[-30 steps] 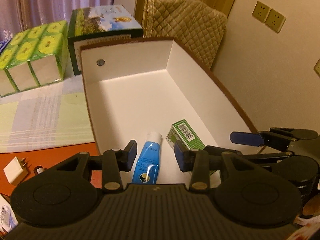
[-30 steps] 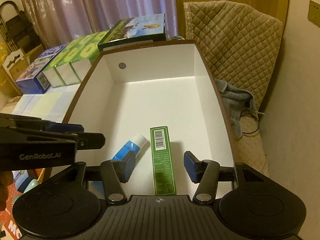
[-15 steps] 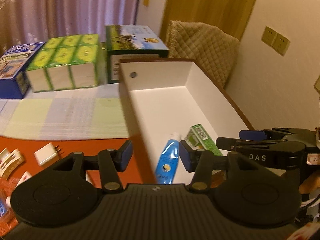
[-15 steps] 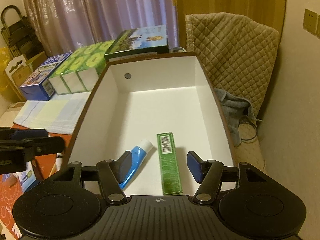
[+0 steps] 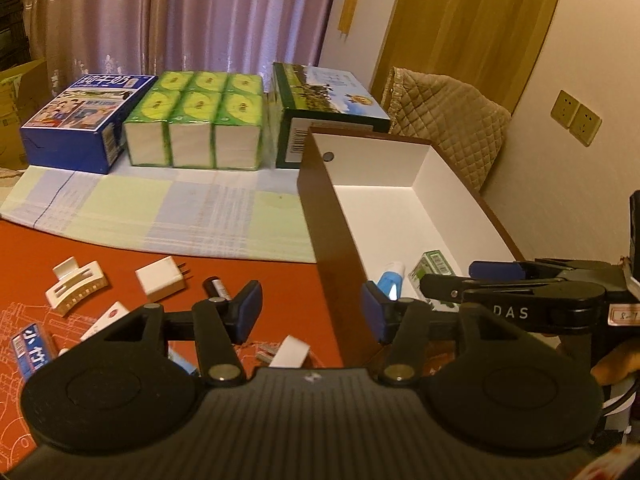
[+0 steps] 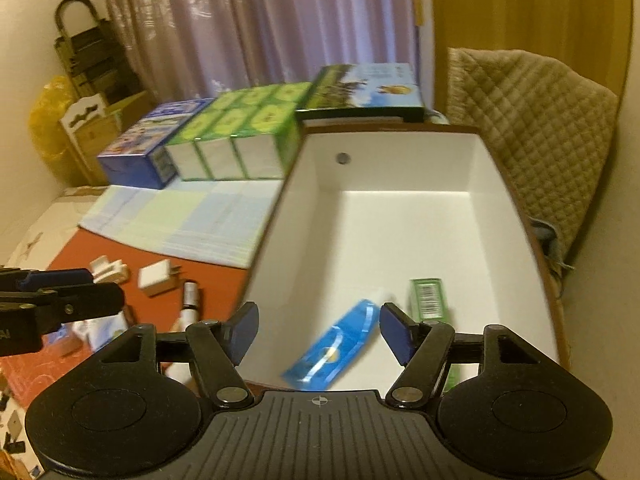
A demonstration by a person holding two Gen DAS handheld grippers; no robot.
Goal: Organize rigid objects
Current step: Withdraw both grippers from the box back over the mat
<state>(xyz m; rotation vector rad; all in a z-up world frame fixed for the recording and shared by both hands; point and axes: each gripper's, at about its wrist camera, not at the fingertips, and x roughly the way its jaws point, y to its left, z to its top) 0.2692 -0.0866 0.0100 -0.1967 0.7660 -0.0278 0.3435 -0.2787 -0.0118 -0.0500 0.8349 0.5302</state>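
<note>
Left wrist view: we see our left gripper [image 5: 311, 312] in the lower middle of the frame, straddling the near brown wall of the big white-lined cardboard box [image 5: 404, 220]; its blue-padded fingers [image 5: 249, 311] are about half spread and opening, with nothing between them.
Right wrist view: our right gripper [image 6: 316, 330] sits low in the frame over the box's near end, its fingers likewise roughly half apart and opening, gripping nothing; the blue tube only shows through the gap from the box floor below.
Already sorted: a blue squeeze tube with a white cap [image 6: 336, 346] and a slim green carton with a barcode [image 6: 428, 298] lie side by side on the white floor of the box, at its near end.
Left to sort: on the red worktop [image 5: 288, 280], lower left of the left view, we count a white hair claw clip [image 5: 76, 286], a white plug adapter [image 5: 160, 280], a small dark cylinder, perhaps a battery [image 5: 216, 287], and a few packets we cannot make out.
Step in hand: we judge this the gap between drops, both hands empty and free for another pick.
Next move: we would swing the left gripper toward the lower left, centre its fingers over the adapter or the cylinder, come down and close. The low, flat adapter needs fingers set across its narrow sides; the cylinder may roll.
</note>
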